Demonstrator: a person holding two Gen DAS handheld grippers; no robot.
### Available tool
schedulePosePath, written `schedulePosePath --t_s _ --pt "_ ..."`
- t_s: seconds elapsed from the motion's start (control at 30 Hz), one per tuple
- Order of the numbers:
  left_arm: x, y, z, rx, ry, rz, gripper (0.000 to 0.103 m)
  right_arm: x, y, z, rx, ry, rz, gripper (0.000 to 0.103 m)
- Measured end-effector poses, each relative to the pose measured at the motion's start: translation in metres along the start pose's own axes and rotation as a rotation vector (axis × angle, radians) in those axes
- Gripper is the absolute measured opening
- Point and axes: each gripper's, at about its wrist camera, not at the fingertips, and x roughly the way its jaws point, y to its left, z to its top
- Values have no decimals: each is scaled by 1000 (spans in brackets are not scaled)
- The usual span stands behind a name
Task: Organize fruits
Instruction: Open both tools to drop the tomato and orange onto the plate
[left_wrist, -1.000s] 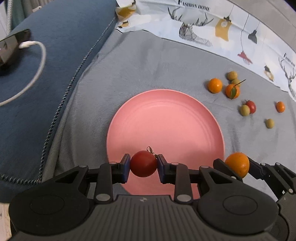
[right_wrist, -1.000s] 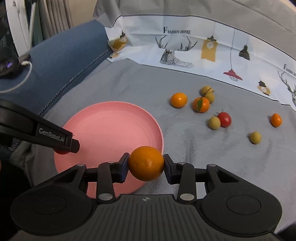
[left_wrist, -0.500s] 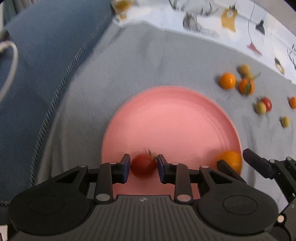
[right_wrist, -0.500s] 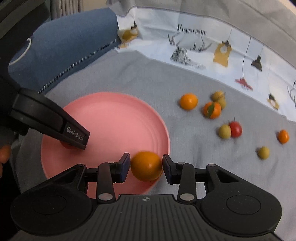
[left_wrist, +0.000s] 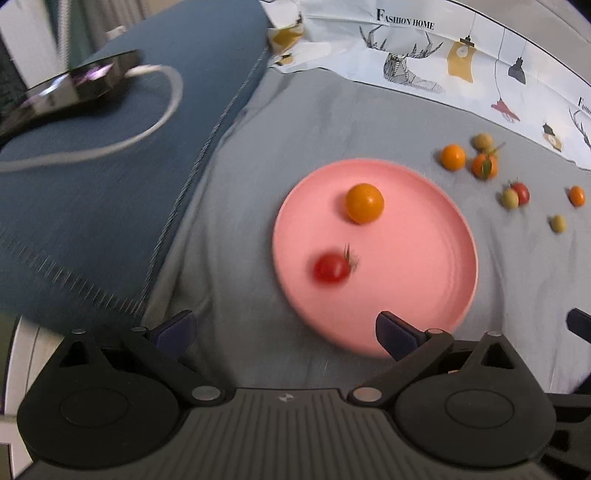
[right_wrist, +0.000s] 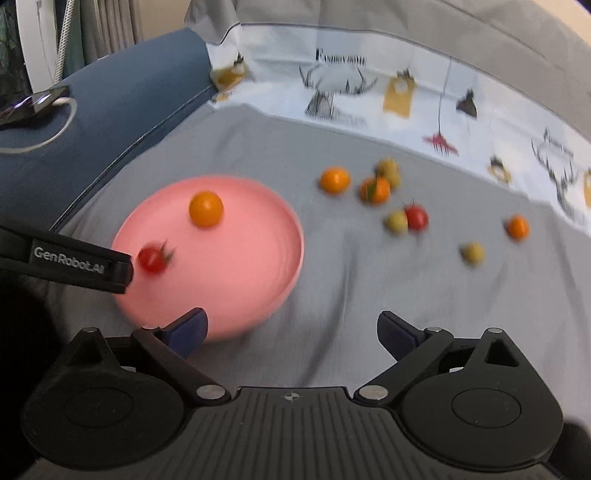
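Note:
A pink plate (left_wrist: 424, 288) (right_wrist: 251, 280) lies on the grey cloth. On it rest a red tomato (left_wrist: 331, 268) (right_wrist: 152, 258) with a green stalk and an orange (left_wrist: 364, 203) (right_wrist: 206, 209). My left gripper (left_wrist: 284, 332) hangs above the plate's near left edge, its jaws opening wide with nothing between them. One of its fingers (right_wrist: 74, 258) reaches in from the left in the right wrist view, just beside the tomato. My right gripper (right_wrist: 293, 330) is over the cloth at the plate's near right edge, jaws opening, empty.
Loose fruit lies right of the plate: oranges (left_wrist: 453, 157) (right_wrist: 334, 180), a second tomato (right_wrist: 416, 218), several small green fruits (right_wrist: 472, 252). A blue cushion (left_wrist: 92, 192) with a dark phone (left_wrist: 70, 88) and white cable (left_wrist: 159, 122) sits left. A printed cloth (left_wrist: 443, 55) borders the back.
Both grippers let go: the tomato and the orange now lie on the plate. Both grippers opened wide and drew back toward the near side of the plate.

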Motion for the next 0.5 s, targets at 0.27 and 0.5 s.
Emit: schedulePosePath --t_s 0.27,0.5 --pt "-46 8 -34 -20 -73 8 103 -60 7 -8 -7 -169 -12 101" --pt "-83 2 -48 -2 -150 6 103 -95 0 -18 19 -244 -24 102"
